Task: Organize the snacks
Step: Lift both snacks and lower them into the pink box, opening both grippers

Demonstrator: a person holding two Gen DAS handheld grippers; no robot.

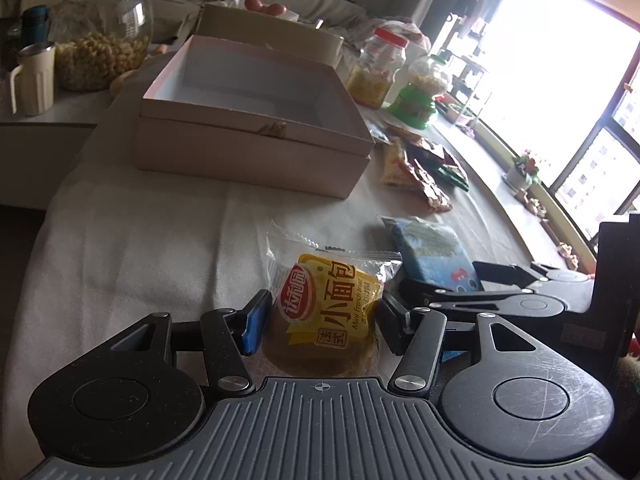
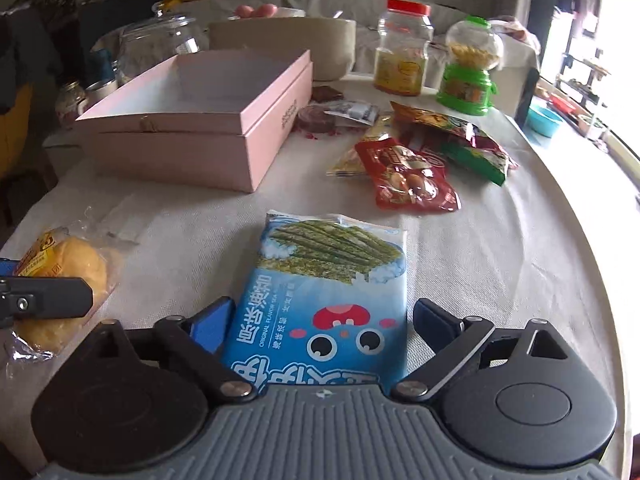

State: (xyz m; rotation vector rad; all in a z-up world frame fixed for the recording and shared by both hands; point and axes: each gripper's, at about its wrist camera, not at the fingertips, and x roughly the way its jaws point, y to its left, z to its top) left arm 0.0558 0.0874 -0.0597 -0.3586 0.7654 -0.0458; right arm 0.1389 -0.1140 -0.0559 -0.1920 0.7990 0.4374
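The left gripper is sitting spread around the bread packet at lower centre, pads just beside it. The right gripper is straddling the blue seaweed bag, jaws apart. The pink box is lying open at upper left.

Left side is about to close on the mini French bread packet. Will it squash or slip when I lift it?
The bread packet probably squashes: a soft bun shows through thin clear wrap, so close gently. It is likely light for its size. The crinkled film may slide a little against the left gripper pads, which bracket it without clearly pressing yet.
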